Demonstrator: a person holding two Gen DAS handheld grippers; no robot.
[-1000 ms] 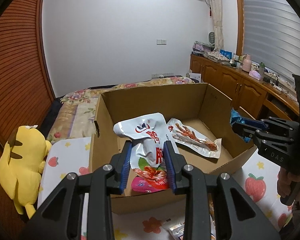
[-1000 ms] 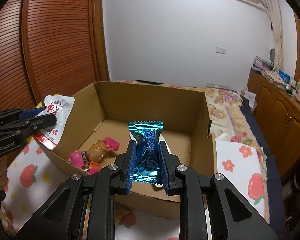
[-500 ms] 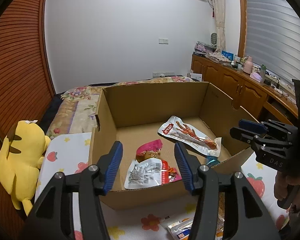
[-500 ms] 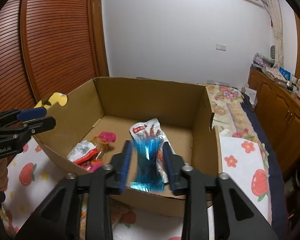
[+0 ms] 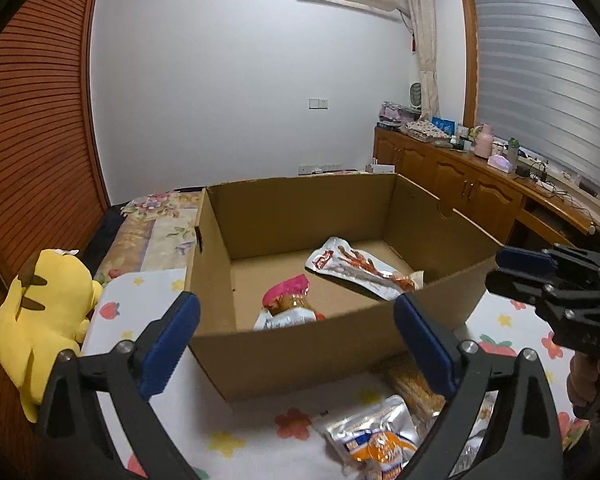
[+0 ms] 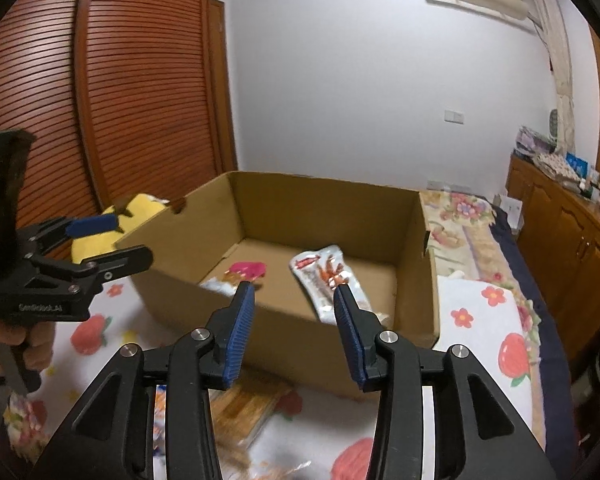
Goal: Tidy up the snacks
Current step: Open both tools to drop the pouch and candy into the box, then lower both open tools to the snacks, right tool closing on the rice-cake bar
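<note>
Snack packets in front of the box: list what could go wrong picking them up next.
1. The silver-and-orange packet lies against a tan packet, so the open left gripper might pinch both.
2. These packets sit right by the cardboard box front wall; the open right gripper could bump or shove it while reaching down.

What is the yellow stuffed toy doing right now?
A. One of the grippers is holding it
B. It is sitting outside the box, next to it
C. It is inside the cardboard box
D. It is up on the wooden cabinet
B: the yellow stuffed toy sits on the bed outside the cardboard box, off to its side, and both grippers are open and empty.
</note>
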